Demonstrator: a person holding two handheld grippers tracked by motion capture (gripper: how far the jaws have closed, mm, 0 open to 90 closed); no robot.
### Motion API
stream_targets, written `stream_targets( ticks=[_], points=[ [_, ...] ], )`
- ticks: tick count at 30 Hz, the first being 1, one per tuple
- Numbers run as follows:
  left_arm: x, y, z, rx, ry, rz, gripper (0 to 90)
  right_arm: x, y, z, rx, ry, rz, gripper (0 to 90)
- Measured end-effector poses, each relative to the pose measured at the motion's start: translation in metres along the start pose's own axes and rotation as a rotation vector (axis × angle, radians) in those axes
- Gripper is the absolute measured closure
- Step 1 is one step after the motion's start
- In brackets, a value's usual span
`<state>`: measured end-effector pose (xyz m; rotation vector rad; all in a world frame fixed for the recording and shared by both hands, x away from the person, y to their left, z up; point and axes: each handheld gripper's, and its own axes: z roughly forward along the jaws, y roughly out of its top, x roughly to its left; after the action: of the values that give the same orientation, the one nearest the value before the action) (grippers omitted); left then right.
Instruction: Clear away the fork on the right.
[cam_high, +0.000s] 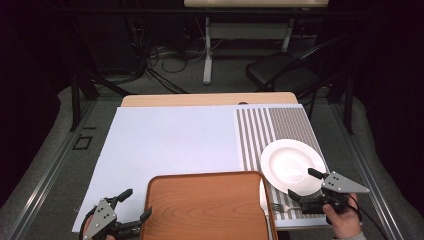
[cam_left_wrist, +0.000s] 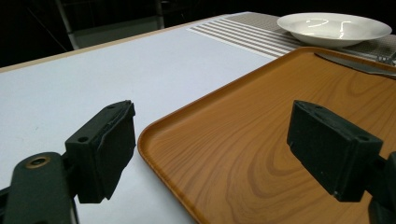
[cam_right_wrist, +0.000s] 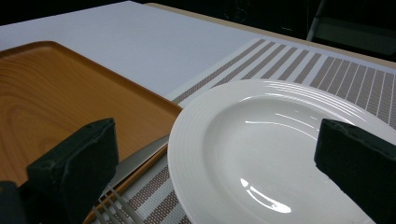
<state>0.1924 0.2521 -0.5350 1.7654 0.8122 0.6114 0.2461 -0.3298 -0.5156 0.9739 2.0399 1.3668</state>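
Note:
A wood-grain tray (cam_high: 207, 205) lies at the table's near edge. To its right, a white plate (cam_high: 292, 165) rests on a striped placemat (cam_high: 285, 125). A knife (cam_high: 263, 197) and a fork (cam_high: 280, 206) lie between tray and plate. My left gripper (cam_high: 134, 206) is open at the tray's near-left corner. In the left gripper view its jaws straddle the tray (cam_left_wrist: 261, 130) rim, holding nothing. My right gripper (cam_high: 305, 184) is open at the plate's near edge. In the right gripper view the plate (cam_right_wrist: 280, 154) lies between the jaws, with the knife (cam_right_wrist: 140, 161) and fork (cam_right_wrist: 112, 205) lower left.
A white sheet (cam_high: 170, 140) covers most of the table. A black folding chair (cam_high: 285, 70) and a desk frame (cam_high: 207, 50) stand on the floor beyond the far edge, with cables. The plate (cam_left_wrist: 334, 28) and the knife (cam_left_wrist: 355, 63) lie past the tray in the left gripper view.

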Motion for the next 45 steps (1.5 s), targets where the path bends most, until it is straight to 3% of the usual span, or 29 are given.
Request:
stream_targets(
  ticks=[12, 18, 22, 26, 28, 31, 40, 45],
  points=[
    [0.000, 0.000, 0.001, 0.002, -0.003, 0.002, 15.6, 0.002, -0.001, 0.004, 0.038, 0.024, 0.016, 0.0],
    [0.000, 0.000, 0.000, 0.001, 0.000, -0.001, 15.6, 0.004, 0.000, 0.006, 0.062, 0.031, -0.011, 0.0],
    [-0.001, 0.000, 0.000, 0.001, 0.000, -0.001, 15.6, 0.004, 0.001, 0.006, 0.076, 0.030, -0.034, 4.1],
    [-0.001, 0.000, 0.000, 0.004, 0.000, -0.001, 15.6, 0.005, 0.003, 0.006, 0.108, 0.041, -0.066, 14.6],
    [-0.001, 0.000, 0.000, 0.005, 0.001, 0.000, 15.6, 0.005, 0.004, 0.007, 0.131, 0.051, -0.080, 14.8],
    [-0.001, 0.000, 0.000, 0.005, 0.001, -0.002, 15.6, 0.006, 0.006, 0.007, 0.178, 0.065, -0.124, 20.0],
    [-0.001, 0.000, 0.000, 0.005, 0.002, -0.003, 15.6, 0.006, 0.013, 0.007, 0.341, 0.067, -0.315, 22.7],
    [-0.001, 0.000, 0.000, 0.005, 0.003, 0.000, 15.6, 0.003, 0.018, 0.007, 0.402, 0.067, -0.380, 26.6]
  ],
)
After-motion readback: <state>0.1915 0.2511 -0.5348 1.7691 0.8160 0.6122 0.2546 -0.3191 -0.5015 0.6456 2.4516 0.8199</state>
